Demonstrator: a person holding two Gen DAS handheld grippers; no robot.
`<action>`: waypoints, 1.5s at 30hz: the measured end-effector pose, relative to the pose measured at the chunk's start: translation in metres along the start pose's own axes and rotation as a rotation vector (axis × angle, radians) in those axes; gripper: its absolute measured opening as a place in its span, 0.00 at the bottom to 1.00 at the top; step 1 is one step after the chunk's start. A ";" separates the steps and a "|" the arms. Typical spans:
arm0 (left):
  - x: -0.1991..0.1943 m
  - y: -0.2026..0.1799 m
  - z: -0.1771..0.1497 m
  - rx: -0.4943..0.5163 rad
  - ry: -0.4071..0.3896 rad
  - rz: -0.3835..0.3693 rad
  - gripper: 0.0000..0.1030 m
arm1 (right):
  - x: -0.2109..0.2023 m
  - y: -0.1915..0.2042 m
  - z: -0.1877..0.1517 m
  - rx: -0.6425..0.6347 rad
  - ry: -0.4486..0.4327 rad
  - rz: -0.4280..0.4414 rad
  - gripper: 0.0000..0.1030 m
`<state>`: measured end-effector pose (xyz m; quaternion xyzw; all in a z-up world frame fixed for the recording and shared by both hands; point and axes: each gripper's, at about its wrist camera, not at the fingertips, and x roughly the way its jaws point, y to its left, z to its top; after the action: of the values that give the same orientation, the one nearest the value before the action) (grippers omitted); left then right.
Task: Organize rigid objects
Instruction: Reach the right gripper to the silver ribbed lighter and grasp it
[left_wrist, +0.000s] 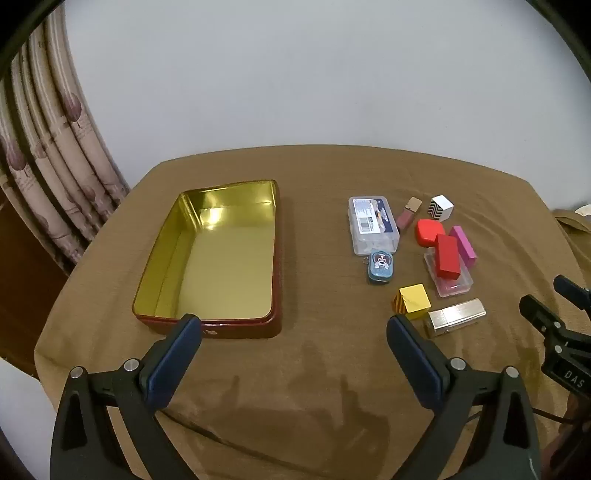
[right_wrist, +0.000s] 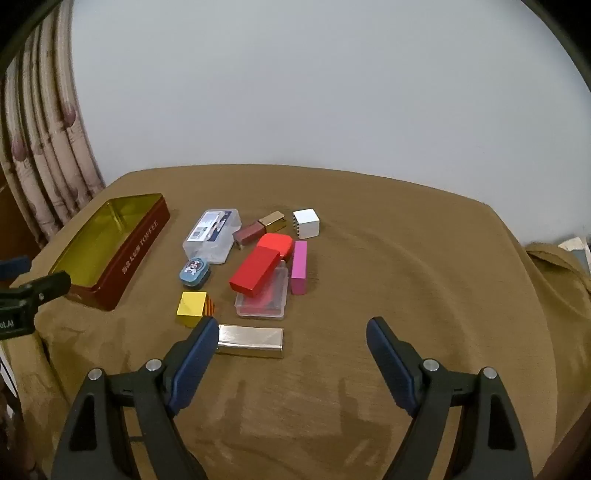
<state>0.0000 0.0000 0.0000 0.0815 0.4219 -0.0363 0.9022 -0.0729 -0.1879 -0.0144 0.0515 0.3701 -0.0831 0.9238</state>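
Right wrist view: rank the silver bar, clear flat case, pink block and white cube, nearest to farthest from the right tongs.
1. Silver bar, beside the left finger.
2. Clear flat case, just beyond it.
3. Pink block, behind, slightly right.
4. White cube, at the back.

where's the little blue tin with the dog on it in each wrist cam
Left wrist view: the blue dog tin lies right of centre, just below the clear plastic box.
Right wrist view: the tin lies left of centre, again just below that box.
Shared landmark: the empty gold-lined toffee tin, left of it in both.
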 end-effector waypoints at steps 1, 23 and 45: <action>0.000 0.000 0.000 0.001 -0.002 -0.001 0.97 | 0.001 -0.001 0.001 0.004 0.002 0.002 0.82; 0.019 0.004 -0.002 0.001 0.058 -0.006 0.97 | 0.017 0.026 -0.017 -0.104 0.054 0.041 0.82; 0.032 0.004 -0.001 0.025 0.083 0.020 0.97 | 0.101 0.041 0.000 -0.441 0.280 0.218 0.82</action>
<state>0.0204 0.0045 -0.0250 0.0984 0.4576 -0.0289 0.8832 0.0075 -0.1597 -0.0829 -0.1005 0.4955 0.1071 0.8561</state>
